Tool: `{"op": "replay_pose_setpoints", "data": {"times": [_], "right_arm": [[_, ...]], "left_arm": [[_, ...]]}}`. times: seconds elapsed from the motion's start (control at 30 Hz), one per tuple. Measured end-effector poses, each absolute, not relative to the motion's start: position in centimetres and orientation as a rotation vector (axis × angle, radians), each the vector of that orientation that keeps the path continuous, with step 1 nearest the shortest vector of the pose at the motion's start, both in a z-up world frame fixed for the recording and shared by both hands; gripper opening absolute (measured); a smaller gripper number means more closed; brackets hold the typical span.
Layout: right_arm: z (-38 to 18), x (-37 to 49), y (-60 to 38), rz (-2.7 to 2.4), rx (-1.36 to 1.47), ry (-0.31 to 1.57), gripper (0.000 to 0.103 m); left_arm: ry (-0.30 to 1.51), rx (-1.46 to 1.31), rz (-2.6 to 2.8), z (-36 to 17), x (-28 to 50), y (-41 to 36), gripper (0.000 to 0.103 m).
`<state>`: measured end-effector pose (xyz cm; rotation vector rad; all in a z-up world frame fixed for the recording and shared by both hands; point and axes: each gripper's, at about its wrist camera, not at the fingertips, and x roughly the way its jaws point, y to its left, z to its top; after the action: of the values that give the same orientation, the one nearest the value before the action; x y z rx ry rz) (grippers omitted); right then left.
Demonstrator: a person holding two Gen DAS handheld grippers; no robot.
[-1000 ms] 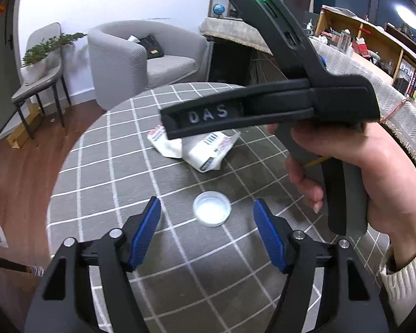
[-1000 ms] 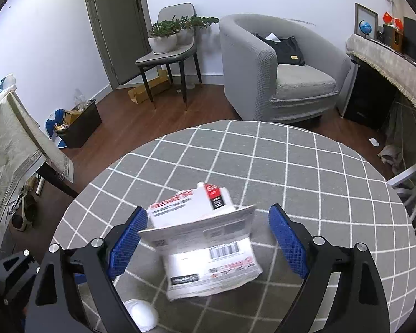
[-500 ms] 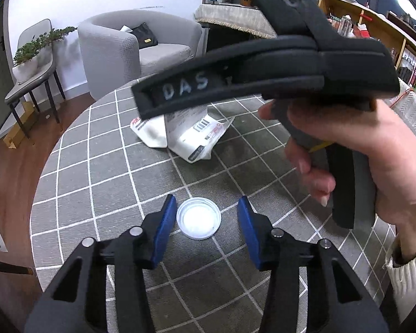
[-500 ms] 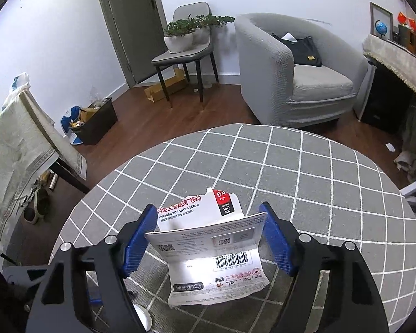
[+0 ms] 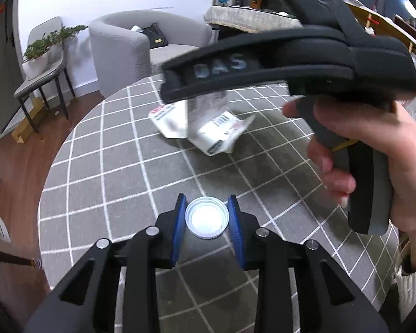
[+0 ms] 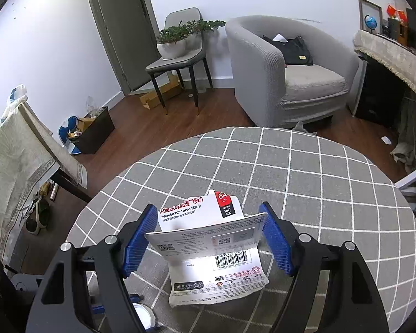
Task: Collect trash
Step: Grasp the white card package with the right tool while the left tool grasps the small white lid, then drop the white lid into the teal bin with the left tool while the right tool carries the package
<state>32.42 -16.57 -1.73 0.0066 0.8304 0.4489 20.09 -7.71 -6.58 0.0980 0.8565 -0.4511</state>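
Observation:
A white plastic bottle cap [image 5: 207, 217] lies on the grey checked round table [image 5: 111, 172]. My left gripper [image 5: 207, 219] is shut on the cap, its blue pads touching both sides. A torn white memory-card package [image 6: 212, 247] with a barcode lies on the table; it also shows in the left wrist view [image 5: 205, 127]. My right gripper [image 6: 208, 238] straddles the package, its blue pads touching both edges of the raised flap. The right gripper's black body [image 5: 291, 55] and the hand holding it fill the upper right of the left wrist view.
A grey armchair [image 6: 285, 69] with a black bag stands beyond the table. A grey chair with a potted plant [image 6: 180, 47] is by the door. A black bin of trash [image 6: 93, 133] sits on the wooden floor at left. A cloth-draped chair [image 6: 16, 149] stands near the table's left edge.
My left gripper's jaws closed from wide open onto the cap. My right gripper's jaws narrowed around the package flap, and its body moved lower over the package.

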Motion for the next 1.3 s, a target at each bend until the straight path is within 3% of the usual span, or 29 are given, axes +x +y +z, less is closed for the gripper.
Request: {"op": "replay_pose_setpoints", "data": {"times": [1.3], "right_arm": [[-0.3,16.9,-9.3,0.574,-0.005,0.757,0.076]], "left_arm": [[0.786,-0.035,-0.196,-4.8,8.5,3.8,0.033]]}}
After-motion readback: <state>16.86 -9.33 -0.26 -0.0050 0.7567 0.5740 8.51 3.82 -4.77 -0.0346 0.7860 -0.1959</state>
